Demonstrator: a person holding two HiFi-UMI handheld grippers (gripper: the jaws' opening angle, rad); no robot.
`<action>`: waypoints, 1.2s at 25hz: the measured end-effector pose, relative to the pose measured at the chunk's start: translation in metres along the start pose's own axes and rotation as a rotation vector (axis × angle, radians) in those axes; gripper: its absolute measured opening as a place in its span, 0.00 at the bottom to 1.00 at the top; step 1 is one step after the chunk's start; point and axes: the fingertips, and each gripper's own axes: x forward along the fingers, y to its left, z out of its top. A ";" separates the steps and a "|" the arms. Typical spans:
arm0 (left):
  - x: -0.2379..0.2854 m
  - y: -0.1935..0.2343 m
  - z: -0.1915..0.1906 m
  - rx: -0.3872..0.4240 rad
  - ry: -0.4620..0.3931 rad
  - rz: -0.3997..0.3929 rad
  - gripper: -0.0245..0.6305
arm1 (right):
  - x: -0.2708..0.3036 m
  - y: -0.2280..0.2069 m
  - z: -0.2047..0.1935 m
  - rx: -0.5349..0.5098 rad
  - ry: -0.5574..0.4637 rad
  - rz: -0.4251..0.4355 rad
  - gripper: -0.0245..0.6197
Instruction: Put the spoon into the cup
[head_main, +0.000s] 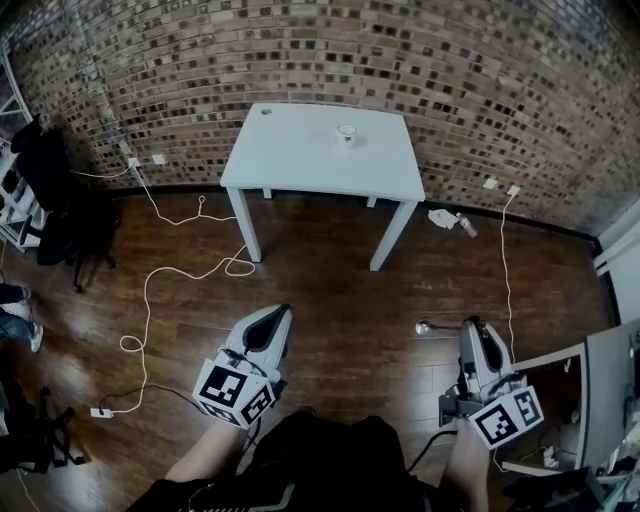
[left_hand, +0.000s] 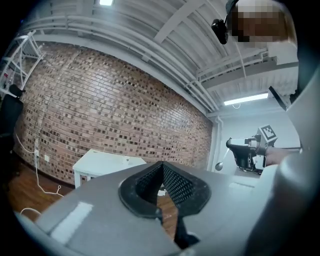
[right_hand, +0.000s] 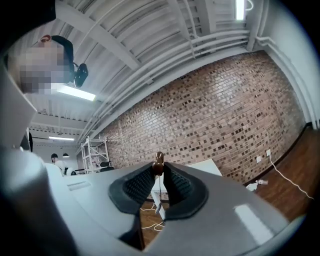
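A small white cup (head_main: 347, 133) stands near the back of a white table (head_main: 300, 165) against the brick wall, well ahead of both grippers. My right gripper (head_main: 470, 326) is low at the right, shut on the handle of a metal spoon (head_main: 436, 327) whose bowl sticks out to the left. In the right gripper view the spoon (right_hand: 158, 161) shows end-on between the pads. My left gripper (head_main: 283, 311) is low at the left, its tips together with nothing between them. The left gripper view shows the table (left_hand: 102, 162) and, at the right, the right gripper (left_hand: 231, 146) with the spoon (left_hand: 219, 165).
The wooden floor between me and the table carries white cables (head_main: 150, 290) and a power strip (head_main: 100, 412). Black bags and a chair (head_main: 60, 210) sit at the left. A grey cabinet (head_main: 600, 390) stands close at the right. Small items (head_main: 445, 218) lie by the wall.
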 end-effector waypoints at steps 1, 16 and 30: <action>0.003 0.003 0.000 -0.006 -0.005 -0.004 0.03 | 0.007 0.004 -0.002 0.002 0.009 0.011 0.13; 0.102 0.062 0.031 0.031 -0.033 0.072 0.03 | 0.136 -0.048 0.003 -0.021 0.040 0.103 0.13; 0.254 0.084 0.054 0.080 -0.038 0.098 0.03 | 0.251 -0.162 0.035 -0.015 0.046 0.169 0.13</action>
